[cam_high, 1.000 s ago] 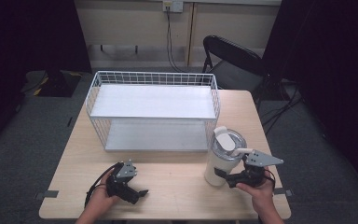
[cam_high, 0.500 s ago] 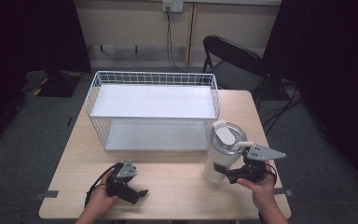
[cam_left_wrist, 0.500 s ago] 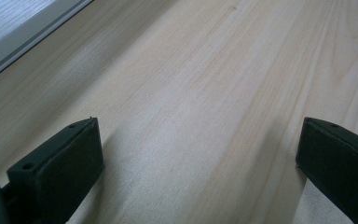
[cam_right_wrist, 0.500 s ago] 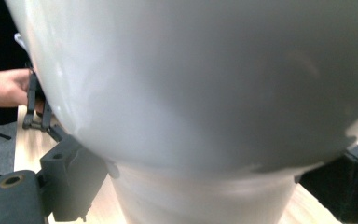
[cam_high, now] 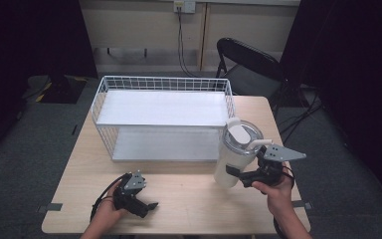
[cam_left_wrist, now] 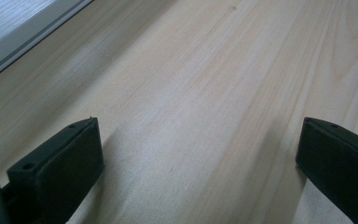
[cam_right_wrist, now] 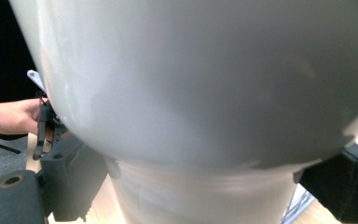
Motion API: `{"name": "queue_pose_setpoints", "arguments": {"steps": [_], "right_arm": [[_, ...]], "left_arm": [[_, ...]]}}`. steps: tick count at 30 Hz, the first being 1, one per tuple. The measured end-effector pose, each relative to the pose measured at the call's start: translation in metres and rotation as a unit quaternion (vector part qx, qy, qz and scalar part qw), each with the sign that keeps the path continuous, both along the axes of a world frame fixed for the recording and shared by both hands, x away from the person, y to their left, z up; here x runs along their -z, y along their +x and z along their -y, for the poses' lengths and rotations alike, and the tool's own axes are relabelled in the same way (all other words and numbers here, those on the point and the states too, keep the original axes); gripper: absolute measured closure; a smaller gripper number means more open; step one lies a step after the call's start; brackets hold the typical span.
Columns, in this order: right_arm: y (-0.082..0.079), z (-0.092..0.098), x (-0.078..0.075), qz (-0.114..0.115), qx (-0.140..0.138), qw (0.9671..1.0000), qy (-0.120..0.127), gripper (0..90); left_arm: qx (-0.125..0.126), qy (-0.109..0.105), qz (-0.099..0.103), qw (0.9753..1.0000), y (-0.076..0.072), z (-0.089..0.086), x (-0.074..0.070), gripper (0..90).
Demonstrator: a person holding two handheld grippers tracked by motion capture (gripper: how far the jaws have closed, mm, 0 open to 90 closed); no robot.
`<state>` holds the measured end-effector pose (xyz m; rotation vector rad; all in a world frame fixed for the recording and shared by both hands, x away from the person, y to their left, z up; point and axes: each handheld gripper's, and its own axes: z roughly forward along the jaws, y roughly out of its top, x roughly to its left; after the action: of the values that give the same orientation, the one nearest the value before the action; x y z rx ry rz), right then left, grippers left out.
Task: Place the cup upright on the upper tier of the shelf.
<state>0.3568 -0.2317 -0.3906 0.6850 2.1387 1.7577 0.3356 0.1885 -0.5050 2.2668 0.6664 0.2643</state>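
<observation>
Our right gripper (cam_high: 235, 175) clamps the smooth white tumbler (cam_high: 235, 157), narrow-based, clear-lidded, tilted near the wire basket (cam_high: 164, 84). Our left gripper (cam_high: 149, 205) rests spread wide on pale grained table (cam_high: 194, 204), bare wood between them.

The left gripper (cam_high: 151, 205) lay low near the table's front edge at about seven o'clock, its jaws spread wide and pointing toward four o'clock. The left hand (cam_high: 110, 209) gripped it from behind. At five o'clock the right hand (cam_high: 273, 189) held the right gripper (cam_high: 234, 175), jaws apparently clamped, aimed toward nine o'clock.
</observation>
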Motion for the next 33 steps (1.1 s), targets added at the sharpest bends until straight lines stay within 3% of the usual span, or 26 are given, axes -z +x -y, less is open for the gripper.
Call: {"name": "queue_pose_setpoints", "arguments": {"steps": [33], "right_arm": [[0.022,-0.039,-0.065,0.005,-0.019,0.9997,-0.012,9.7]], "left_arm": [[0.004,0.003,0.000,1.0000,0.000,-0.001,0.000,0.0]]}}
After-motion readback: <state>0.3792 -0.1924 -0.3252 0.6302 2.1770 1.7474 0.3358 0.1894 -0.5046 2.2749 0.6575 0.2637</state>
